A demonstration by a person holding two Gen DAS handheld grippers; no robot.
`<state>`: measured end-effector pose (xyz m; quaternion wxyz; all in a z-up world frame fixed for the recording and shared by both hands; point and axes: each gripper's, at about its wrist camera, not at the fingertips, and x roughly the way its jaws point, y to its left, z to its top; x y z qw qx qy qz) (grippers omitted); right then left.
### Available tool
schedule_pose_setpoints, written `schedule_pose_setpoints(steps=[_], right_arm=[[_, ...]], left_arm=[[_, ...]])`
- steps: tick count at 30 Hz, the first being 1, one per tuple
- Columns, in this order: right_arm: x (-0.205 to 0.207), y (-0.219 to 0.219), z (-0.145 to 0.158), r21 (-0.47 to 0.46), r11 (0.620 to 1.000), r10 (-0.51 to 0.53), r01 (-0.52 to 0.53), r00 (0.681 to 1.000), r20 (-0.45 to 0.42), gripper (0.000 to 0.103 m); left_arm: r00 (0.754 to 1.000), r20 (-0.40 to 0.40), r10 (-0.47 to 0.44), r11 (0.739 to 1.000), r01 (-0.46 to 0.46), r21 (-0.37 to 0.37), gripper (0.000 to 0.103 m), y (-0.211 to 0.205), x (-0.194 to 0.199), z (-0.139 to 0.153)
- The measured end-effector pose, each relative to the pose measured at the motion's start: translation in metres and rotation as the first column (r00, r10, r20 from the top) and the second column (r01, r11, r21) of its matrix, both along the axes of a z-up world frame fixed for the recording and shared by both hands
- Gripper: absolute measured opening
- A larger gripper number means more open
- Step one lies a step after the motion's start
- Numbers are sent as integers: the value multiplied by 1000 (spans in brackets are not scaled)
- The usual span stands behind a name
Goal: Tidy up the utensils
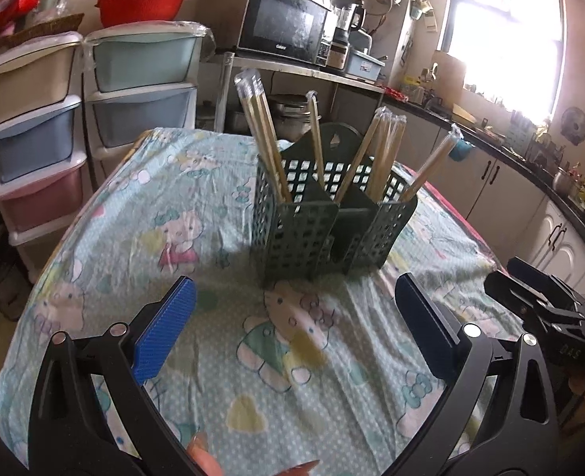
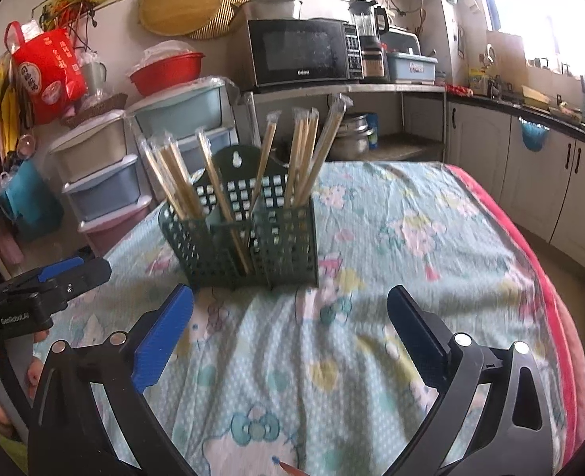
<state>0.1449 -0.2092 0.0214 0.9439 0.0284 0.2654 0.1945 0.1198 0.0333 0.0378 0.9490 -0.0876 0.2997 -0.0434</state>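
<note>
A dark green perforated utensil caddy [image 1: 324,230] [image 2: 248,242] stands upright on the patterned tablecloth [image 1: 173,214] [image 2: 411,238]. Several pairs of plastic-wrapped wooden chopsticks [image 1: 258,131] [image 2: 304,154] stand in its compartments, leaning outward. My left gripper [image 1: 294,309] is open and empty, low over the cloth in front of the caddy. My right gripper [image 2: 290,317] is open and empty, also in front of the caddy. The right gripper also shows at the right edge of the left wrist view [image 1: 546,305]; the left gripper shows at the left edge of the right wrist view [image 2: 54,281].
Stacked plastic drawer units [image 1: 34,127] [image 2: 106,174] stand left of the table. A microwave [image 1: 284,23] [image 2: 304,49] sits on a metal shelf behind it. A kitchen counter with cabinets [image 1: 530,182] [image 2: 538,158] runs along the right.
</note>
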Motion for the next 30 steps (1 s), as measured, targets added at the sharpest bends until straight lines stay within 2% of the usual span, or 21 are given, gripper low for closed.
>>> schedule_pose_setpoints(steps=[9, 14, 19, 24, 30], right_arm=[[-14, 0, -30, -44, 999, -15, 12, 998, -60, 96], [-25, 1, -43, -56, 998, -39, 36, 998, -47, 96], [-41, 0, -44, -39, 998, -51, 51, 999, 9, 96], [-57, -2, -38, -29, 996, -77, 80, 992, 103, 96], [-82, -10, -29, 22, 993, -121, 120, 957, 265, 97]], left_arm=[[999, -35, 20, 1000, -20, 4, 93, 3, -17, -25], [999, -49, 22, 999, -21, 26, 93, -6, -26, -42], [1000, -11, 3, 1000, -3, 30, 93, -18, -37, -48], [996, 88, 19, 999, -23, 45, 93, -25, -52, -42], [981, 187, 53, 995, -67, 71, 93, -29, -65, -36]])
